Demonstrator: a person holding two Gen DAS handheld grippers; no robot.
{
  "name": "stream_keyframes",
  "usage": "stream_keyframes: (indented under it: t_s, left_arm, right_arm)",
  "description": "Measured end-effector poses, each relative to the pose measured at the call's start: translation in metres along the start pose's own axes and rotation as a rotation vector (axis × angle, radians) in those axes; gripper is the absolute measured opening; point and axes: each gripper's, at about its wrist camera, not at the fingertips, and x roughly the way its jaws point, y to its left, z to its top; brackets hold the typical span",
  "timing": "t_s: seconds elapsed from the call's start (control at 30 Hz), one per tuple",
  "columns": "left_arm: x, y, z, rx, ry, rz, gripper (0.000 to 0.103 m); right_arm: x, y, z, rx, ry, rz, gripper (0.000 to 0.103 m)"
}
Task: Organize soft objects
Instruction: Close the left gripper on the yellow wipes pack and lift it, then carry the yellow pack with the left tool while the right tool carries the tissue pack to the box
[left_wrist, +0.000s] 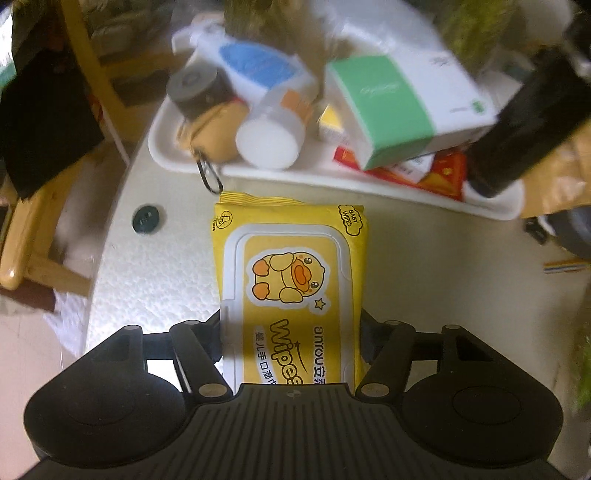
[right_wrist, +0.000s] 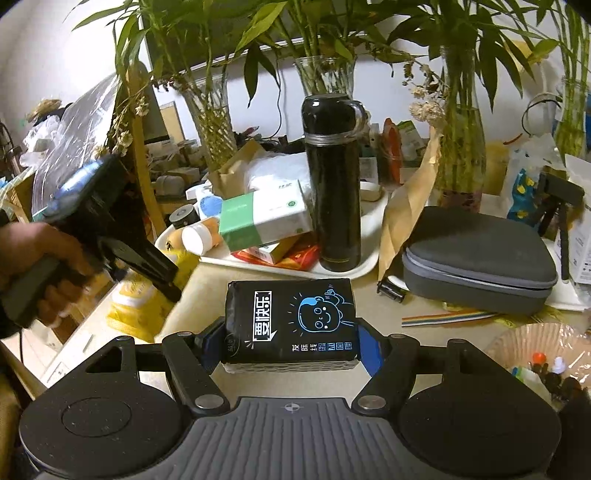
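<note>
My left gripper (left_wrist: 291, 339) is shut on a yellow baby wipes pack (left_wrist: 290, 266) with a duck picture, held over the pale table in front of the white tray (left_wrist: 177, 158). My right gripper (right_wrist: 291, 343) is shut on a black tissue pack (right_wrist: 291, 321) with a blue cartoon face, held over the table before the tray (right_wrist: 354, 267). In the right wrist view the left gripper (right_wrist: 110, 225) shows at the left with the yellow pack (right_wrist: 136, 299) under it.
The tray holds a black flask (right_wrist: 332, 184), a green-and-white box (left_wrist: 399, 107), a white jar (left_wrist: 269, 140), a bottle and red packets. A grey zip case (right_wrist: 480, 258), vases of bamboo (right_wrist: 458, 147) and a wooden chair (left_wrist: 33, 236) stand around the table.
</note>
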Motion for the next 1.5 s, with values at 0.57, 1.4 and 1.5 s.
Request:
stream_keyframes:
  t_s: [0.57, 1.4, 1.5]
  left_arm:
    - [-0.098, 0.023, -0.032, 0.131, -0.248, -0.088, 0.063]
    - [-0.232, 0.027, -0.164, 0.431, -0.410, -0.285, 0.063]
    - [-0.230, 0.024, -0.180, 0.455, -0.389, -0.291, 0.063]
  right_arm:
    - [-0.038, 0.035, 0.016, -0.091, 0.019, -0.005, 0.073]
    - [-0.147, 0.092, 0.009, -0.179, -0.001, -0.007, 0.073]
    - [-0.155, 0.097, 0.004, -0.183, -0.002, -0.001, 0.073]
